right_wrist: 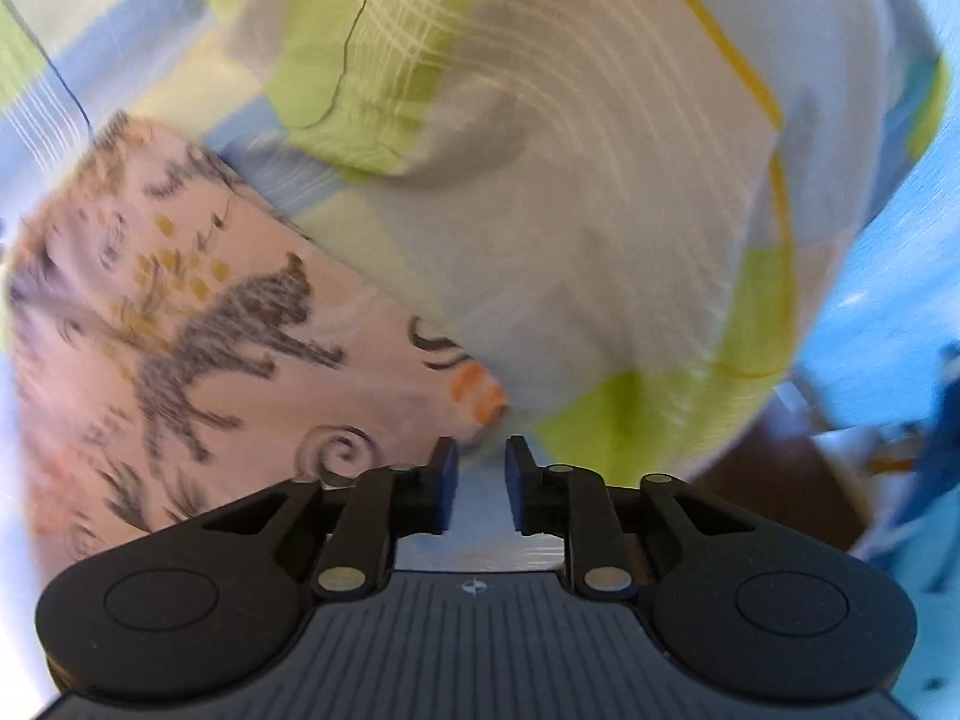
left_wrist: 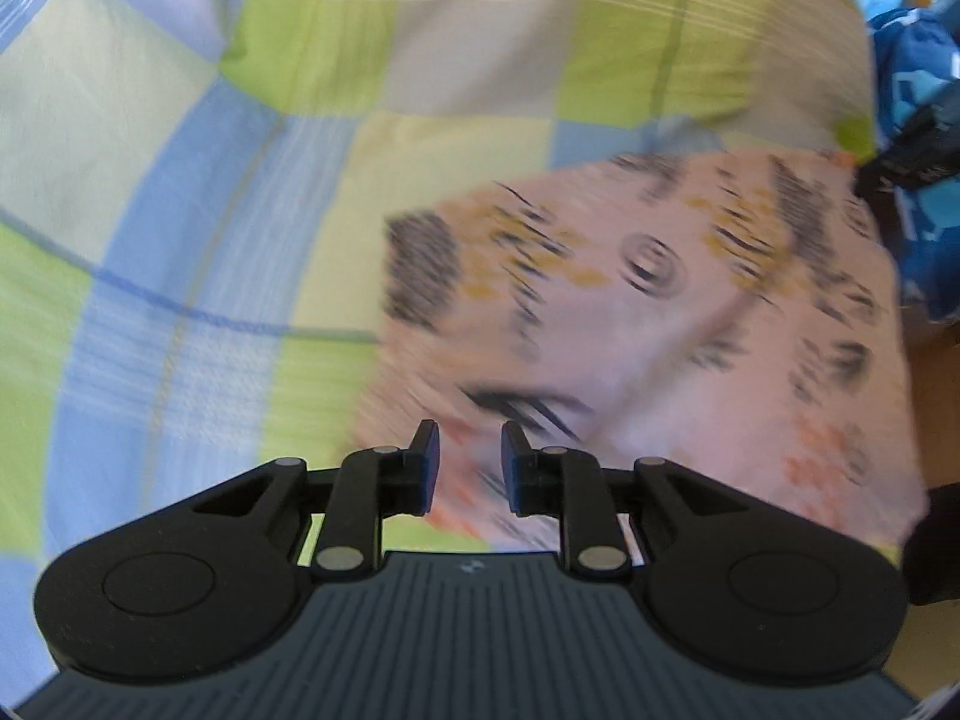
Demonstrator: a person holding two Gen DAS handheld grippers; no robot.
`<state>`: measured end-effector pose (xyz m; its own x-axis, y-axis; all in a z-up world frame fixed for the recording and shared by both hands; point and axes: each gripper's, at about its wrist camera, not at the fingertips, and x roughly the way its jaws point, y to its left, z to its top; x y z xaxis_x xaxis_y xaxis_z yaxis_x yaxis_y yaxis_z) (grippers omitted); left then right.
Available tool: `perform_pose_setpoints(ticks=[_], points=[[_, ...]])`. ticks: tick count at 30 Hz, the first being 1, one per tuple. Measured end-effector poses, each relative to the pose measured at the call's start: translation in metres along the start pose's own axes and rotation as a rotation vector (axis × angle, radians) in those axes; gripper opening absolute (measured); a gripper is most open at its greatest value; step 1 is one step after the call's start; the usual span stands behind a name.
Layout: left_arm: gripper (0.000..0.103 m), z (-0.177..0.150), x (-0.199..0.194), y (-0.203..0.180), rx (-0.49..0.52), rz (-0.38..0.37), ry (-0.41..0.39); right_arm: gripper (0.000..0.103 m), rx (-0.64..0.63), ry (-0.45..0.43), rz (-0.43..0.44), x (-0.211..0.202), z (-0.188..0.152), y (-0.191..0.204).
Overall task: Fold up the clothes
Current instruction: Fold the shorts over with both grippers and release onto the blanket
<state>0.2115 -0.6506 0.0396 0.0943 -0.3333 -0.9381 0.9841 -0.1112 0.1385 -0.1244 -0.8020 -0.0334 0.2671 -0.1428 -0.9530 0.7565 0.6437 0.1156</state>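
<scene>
— Left gripper [left_wrist: 470,465]: how is it held at this moment?

— Its two fingers are kept apart and nothing is caught between them. Just ahead of the tips, a little to the right, the pink printed garment [left_wrist: 648,324] is spread on the checked bedsheet [left_wrist: 180,240]. The near edge of the cloth is seen through the gap, so it is judged that an edge is being approached for the next fold.

— And the right gripper [right_wrist: 481,483]?

— It is parted as well, and empty. The same pink garment [right_wrist: 198,324] lies ahead and to its left, and one corner, with orange marks, comes near the left fingertip. Whether it is touched cannot be told, because the picture is blurred.

— Why is the garment placed flat there?

— A flat, soft surface is probably wanted, so that edges can be laid on each other. It seems already folded to a rough rectangle, but this is only a judgement.

— Is anything else seen?

— Beyond the right side of the left gripper, blue fabric [left_wrist: 918,120] is visible past the bed's edge. What it is cannot be told.
</scene>
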Motion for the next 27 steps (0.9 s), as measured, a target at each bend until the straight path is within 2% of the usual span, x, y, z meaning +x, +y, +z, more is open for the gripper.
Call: perform_pose_setpoints(ticks=[5, 11, 15, 18, 20, 24, 25, 26, 27], points=[[0.024, -0.059, -0.01, -0.042, -0.095, -0.061, -0.03, 0.022, -0.065, -0.054, 0.042, -0.047, -0.028, 0.036], [0.027, -0.125, -0.027, -0.089, -0.17, -0.115, -0.099, 0.024, -0.262, -0.066, 0.065, -0.081, -0.081, 0.12], [0.028, -0.156, -0.029, -0.113, -0.272, -0.149, -0.133, 0.026, -0.452, -0.029, 0.05, -0.073, -0.121, 0.18], [0.031, -0.173, -0.029, -0.132, -0.34, -0.147, -0.151, 0.032, -0.598, -0.022, 0.027, -0.059, -0.141, 0.205], [0.033, -0.179, -0.028, -0.144, -0.384, -0.152, -0.168, 0.033, -0.701, -0.03, 0.007, -0.043, -0.151, 0.217], [0.037, -0.182, -0.022, -0.166, -0.388, -0.133, -0.229, 0.033, -0.806, -0.092, 0.033, -0.026, -0.159, 0.212], [0.037, -0.181, -0.02, -0.17, -0.388, -0.128, -0.254, 0.032, -0.813, -0.111, 0.053, -0.024, -0.16, 0.208], [0.037, -0.18, -0.018, -0.174, -0.388, -0.123, -0.279, 0.025, -0.821, -0.131, 0.072, -0.023, -0.162, 0.204], [0.038, -0.18, -0.016, -0.178, -0.381, -0.113, -0.306, 0.006, -0.831, -0.158, 0.089, -0.022, -0.165, 0.199]])
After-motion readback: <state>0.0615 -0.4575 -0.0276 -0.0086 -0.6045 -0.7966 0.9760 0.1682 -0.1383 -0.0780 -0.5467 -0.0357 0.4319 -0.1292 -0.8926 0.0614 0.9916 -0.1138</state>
